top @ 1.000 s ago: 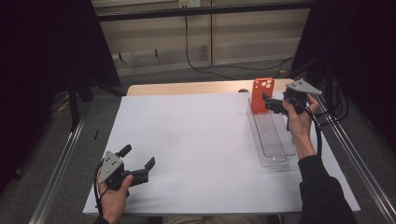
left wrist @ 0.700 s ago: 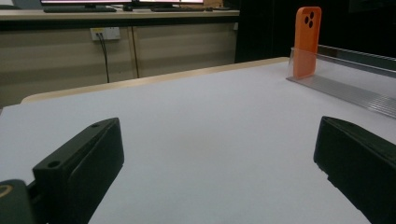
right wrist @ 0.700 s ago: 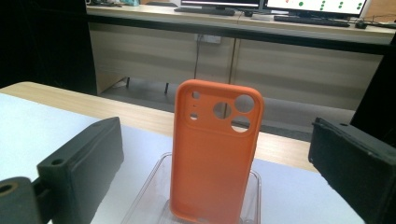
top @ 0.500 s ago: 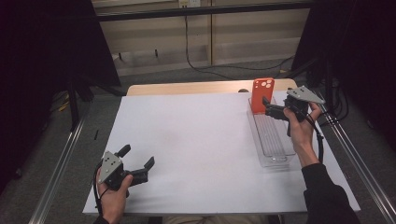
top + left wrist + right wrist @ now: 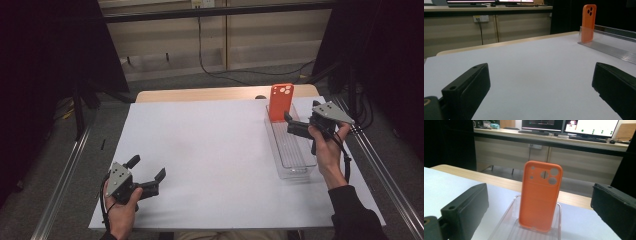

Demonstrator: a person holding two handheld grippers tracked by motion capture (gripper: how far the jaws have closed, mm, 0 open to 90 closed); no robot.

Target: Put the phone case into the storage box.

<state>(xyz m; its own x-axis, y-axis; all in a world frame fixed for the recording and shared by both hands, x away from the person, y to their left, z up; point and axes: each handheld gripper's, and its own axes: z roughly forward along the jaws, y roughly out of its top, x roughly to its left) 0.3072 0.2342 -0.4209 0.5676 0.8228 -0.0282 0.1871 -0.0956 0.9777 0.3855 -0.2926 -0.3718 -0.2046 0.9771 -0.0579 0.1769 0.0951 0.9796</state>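
Standing upright: smooth orange phone case (image 5: 539, 196), ribbed clear plastic tray (image 5: 292, 152).

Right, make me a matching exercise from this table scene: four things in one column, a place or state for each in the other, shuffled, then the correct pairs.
Things:
1. phone case
2. clear tray
3. left gripper
4. right gripper

Places or states:
A. open, low over the near left part of the white sheet
B. lies lengthwise along the right side of the table
C. open, held over the tray, facing the case
D. orange, upright at the tray's far end

Pairs: 1-D, 2-B, 3-A, 4-C
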